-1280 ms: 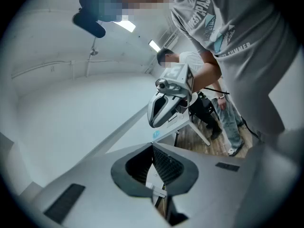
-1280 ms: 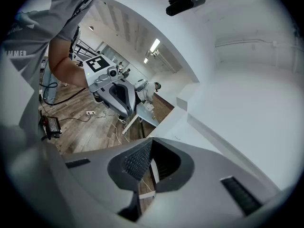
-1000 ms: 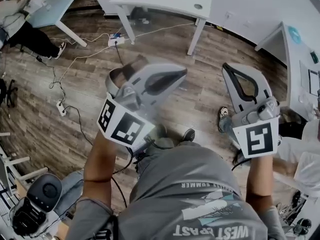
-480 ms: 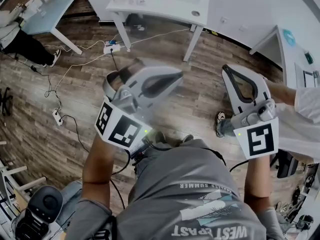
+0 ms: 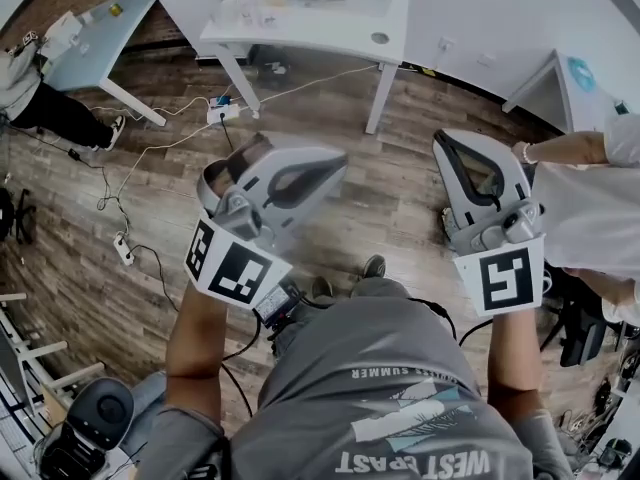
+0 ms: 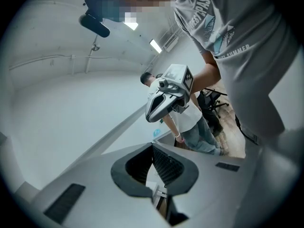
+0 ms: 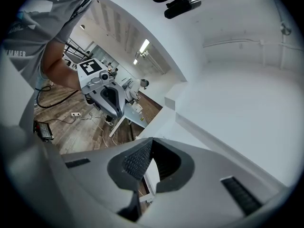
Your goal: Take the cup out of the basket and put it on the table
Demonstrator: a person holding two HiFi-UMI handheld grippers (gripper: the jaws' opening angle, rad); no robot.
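- Clearly, the wooden floor (image 5: pixel 400 198) fills most of the head view, with loose cables (image 5: pixel 150 138) lying across it.
- At the top edge stands a white worktop (image 5: pixel 300 18); what lies on it is too small to tell.
- Another person (image 5: pixel 590 198) stands just beside the right tool.
- The left tool (image 6: pixel 153 145) is pressed together at its tips and holds nothing.
- The right tool (image 7: pixel 152 139) is also pressed together and empty.
- No view shows the cup or the basket, so I cannot tell where they are; I judge the task is not yet started.
- The risks I see: a foot may catch in the cables while walking to the worktop, or the right tool may hit the nearby person when it swings.
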